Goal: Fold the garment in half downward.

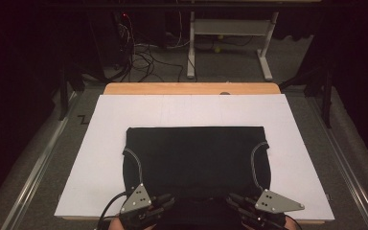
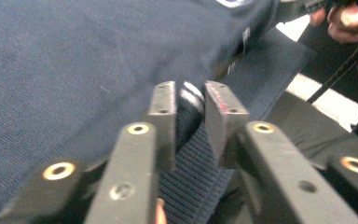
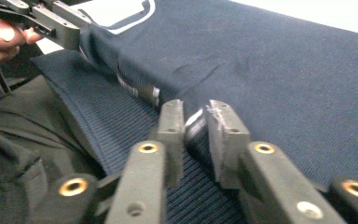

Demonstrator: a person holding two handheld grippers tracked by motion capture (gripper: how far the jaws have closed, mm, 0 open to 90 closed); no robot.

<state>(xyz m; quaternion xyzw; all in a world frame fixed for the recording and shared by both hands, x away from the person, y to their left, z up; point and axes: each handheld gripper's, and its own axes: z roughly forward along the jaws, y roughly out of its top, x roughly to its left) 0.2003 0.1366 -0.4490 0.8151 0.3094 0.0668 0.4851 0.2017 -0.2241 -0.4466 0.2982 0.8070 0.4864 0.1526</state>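
Pinching the near hem of a dark navy garment, the left gripper has a rolled fold of ribbed fabric bunched between its 2 jaws, which stand narrowly apart; whether the pads press on the cloth I cannot tell. The right gripper sits the same way farther along that hem, a fold between its 2 jaws, its grip likewise unclear. From the high view, both tools lie at the table's near edge, left and right. The garment lies flat, folded, on a white sheet covering a wooden table, with white-stitched seams curving at each side.
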